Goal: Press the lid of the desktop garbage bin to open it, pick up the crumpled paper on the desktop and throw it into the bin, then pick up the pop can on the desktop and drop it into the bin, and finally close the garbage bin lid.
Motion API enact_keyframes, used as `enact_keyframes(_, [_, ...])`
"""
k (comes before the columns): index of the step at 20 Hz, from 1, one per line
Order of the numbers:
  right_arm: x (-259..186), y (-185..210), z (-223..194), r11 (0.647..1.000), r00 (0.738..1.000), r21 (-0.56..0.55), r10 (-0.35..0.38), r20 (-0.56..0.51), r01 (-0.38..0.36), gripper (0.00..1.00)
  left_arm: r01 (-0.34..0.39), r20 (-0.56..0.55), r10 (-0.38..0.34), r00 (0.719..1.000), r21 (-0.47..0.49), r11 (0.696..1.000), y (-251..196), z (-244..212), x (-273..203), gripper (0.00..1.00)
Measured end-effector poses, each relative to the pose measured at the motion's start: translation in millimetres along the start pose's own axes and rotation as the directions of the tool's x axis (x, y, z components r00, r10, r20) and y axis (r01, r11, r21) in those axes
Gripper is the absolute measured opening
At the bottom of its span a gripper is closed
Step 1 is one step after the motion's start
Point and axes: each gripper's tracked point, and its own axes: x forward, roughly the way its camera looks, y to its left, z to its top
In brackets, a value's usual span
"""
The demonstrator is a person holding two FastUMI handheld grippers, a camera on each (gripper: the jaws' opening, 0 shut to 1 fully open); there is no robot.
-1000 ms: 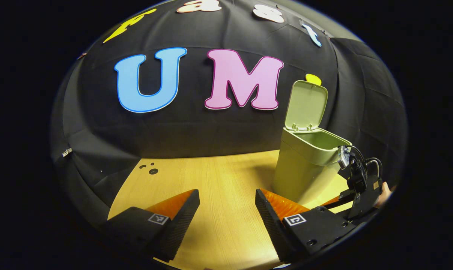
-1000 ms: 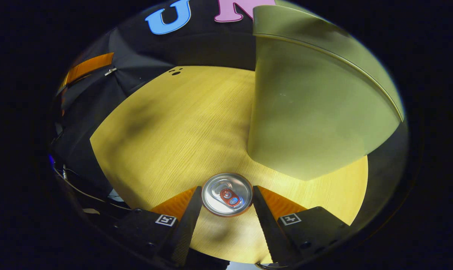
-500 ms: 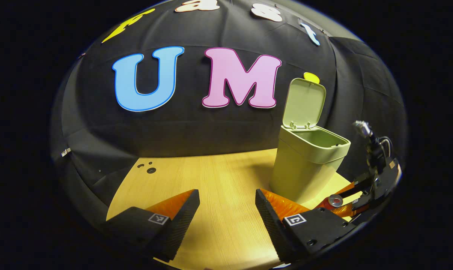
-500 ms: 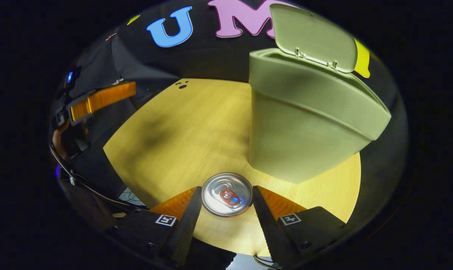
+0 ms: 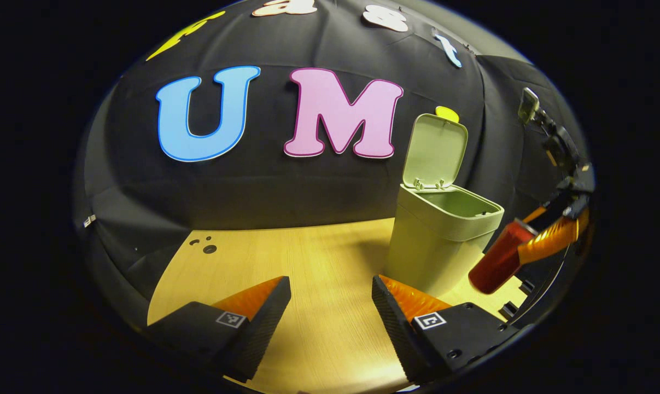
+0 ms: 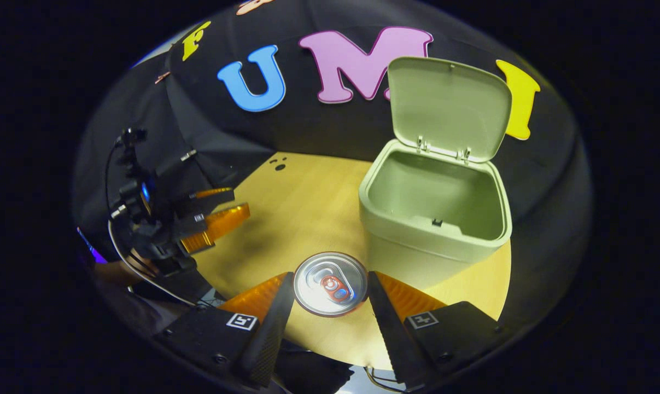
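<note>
The pale green bin [image 6: 424,256] stands on the wooden table with its lid [image 6: 448,106] swung up and its inside in view from above. My right gripper [image 6: 330,282] is shut on the red pop can [image 6: 330,283], whose silver top faces the camera. In the left gripper view the can [image 5: 499,257] hangs tilted in the air just right of the bin [image 5: 425,257], at about rim height, held by the right gripper [image 5: 545,241]. My left gripper [image 5: 331,303] stands open low over the table, left of the bin, with nothing between its fingers.
The wooden table [image 5: 308,257] stretches left of the bin up to the black cloth wall. A few small dark holes [image 5: 205,246] mark its far left corner. In the right gripper view the left gripper [image 6: 215,221] and a hand [image 6: 116,271] show at the left.
The right gripper has lifted the can off the table to about the bin's rim height and now looks down into the open bin. The left gripper has barely moved.
</note>
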Motion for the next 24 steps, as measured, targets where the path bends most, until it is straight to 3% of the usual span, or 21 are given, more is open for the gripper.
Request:
enact_keyframes(4, [-16,-6,58,0.998,0.992,0.056,0.023,0.127,-0.03,0.83,0.004,-0.002,-0.004,1.0,-0.002,1.0,-1,-1,-2,0.95])
enact_keyframes(7, [-18,-29,84,0.998,0.982,0.063,-0.015,0.187,0.003,0.83,0.0,-0.002,0.0,1.0,0.003,1.0,0,-2,-4,0.95])
enact_keyframes(8, [-18,-37,91,0.998,0.979,0.068,-0.032,0.202,0.019,0.79,-0.002,-0.001,0.002,1.0,0.005,1.0,0,-1,-5,0.96])
enact_keyframes(9, [-17,-45,97,0.997,0.976,0.073,-0.049,0.213,0.034,0.83,-0.004,-0.001,0.004,1.0,0.006,1.0,0,-2,-6,0.96])
enact_keyframes(12, [-16,-68,115,0.992,0.963,0.101,-0.096,0.254,0.073,0.83,-0.013,-0.003,0.013,1.0,0.006,1.0,2,-3,-9,0.96])
enact_keyframes(17, [8,-108,117,0.982,0.957,0.115,-0.176,0.23,0.153,0.83,-0.025,-0.004,0.025,1.0,0.004,1.0,4,-5,-14,0.96])
enact_keyframes(24, [57,-122,91,0.975,0.97,0.122,-0.2,0.136,0.184,0.84,-0.037,-0.009,0.037,0.999,0.01,0.999,9,-8,-19,0.96])
